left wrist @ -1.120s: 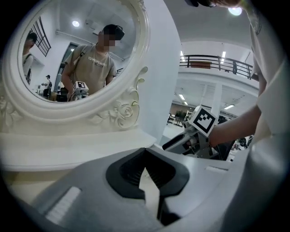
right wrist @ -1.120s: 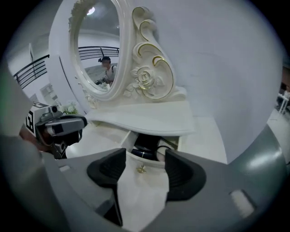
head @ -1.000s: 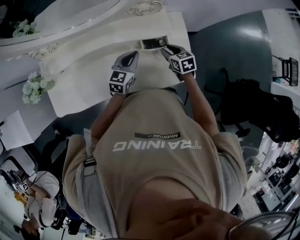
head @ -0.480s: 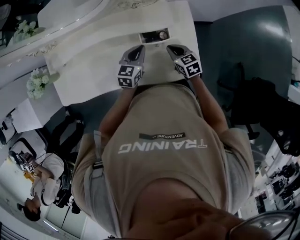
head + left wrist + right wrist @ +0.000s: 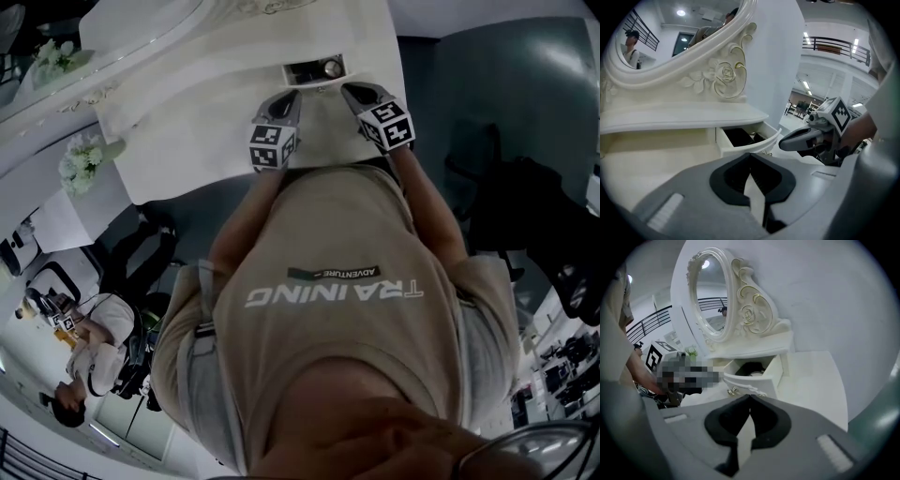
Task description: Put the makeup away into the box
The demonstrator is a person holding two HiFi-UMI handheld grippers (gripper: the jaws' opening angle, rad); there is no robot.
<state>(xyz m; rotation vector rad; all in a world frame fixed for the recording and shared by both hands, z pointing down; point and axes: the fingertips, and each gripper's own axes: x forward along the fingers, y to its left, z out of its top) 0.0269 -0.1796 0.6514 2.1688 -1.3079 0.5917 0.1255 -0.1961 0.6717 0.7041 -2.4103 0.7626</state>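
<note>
A small white drawer [image 5: 314, 71] stands pulled open at the back of the white dressing table [image 5: 187, 141]. Dark items and one round, pale-rimmed piece [image 5: 755, 373] lie inside it; what they are I cannot make out. My left gripper [image 5: 287, 97] hovers just in front of the drawer's left half, its jaws shut with nothing between them [image 5: 750, 157]. My right gripper [image 5: 349, 90] sits in front of the drawer's right corner, also shut and empty [image 5: 750, 397]. The drawer's front, with a small metal knob [image 5: 731, 391], faces both grippers.
An oval mirror [image 5: 711, 301] in a carved white frame rises behind the drawer, with a shelf [image 5: 684, 119] above it. White flowers [image 5: 80, 159] stand off the table's left end. A person [image 5: 89, 347] stands on the floor at lower left. A dark chair [image 5: 525, 216] is at right.
Both grippers have sunk toward the tabletop in front of the drawer. The right gripper's tip, which was at the drawer's right corner, now sits a little clear of it.
</note>
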